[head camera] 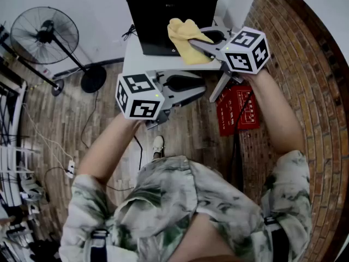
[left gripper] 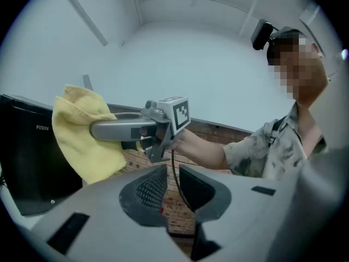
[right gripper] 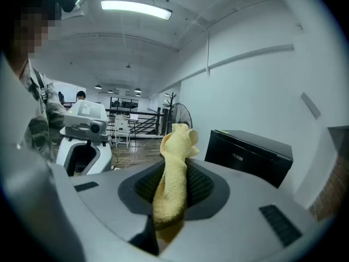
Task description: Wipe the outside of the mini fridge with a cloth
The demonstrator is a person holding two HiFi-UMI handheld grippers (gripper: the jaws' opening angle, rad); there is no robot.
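Right gripper (right gripper: 172, 189) is clamped on the cloth (right gripper: 175, 157), a yellow terry rag bunched into a soft roll, with its loose end flopping up past the jaw tips. Left gripper (left gripper: 173, 185) has its jaws a little apart with nothing in them, just floor showing through the gap, and in the head view it hangs beside the right one, nearer the person. Fridge (head camera: 170, 7) is a boxy black thing with a smooth, slightly glossy face, sitting on a white table (head camera: 132, 59) against the wall. From above the cloth overlaps the fridge's lower front edge, but I can't tell if it's actually touching or just hovering close. My read: this is the lead-in to a wipe, with the cloth in hand and lined up. Next move would be pressing the rag onto a panel and sweeping across. Bunched like that it only gives a small contact patch, so it needs decent pressure, and the hard jaw tips should stay off the finish.
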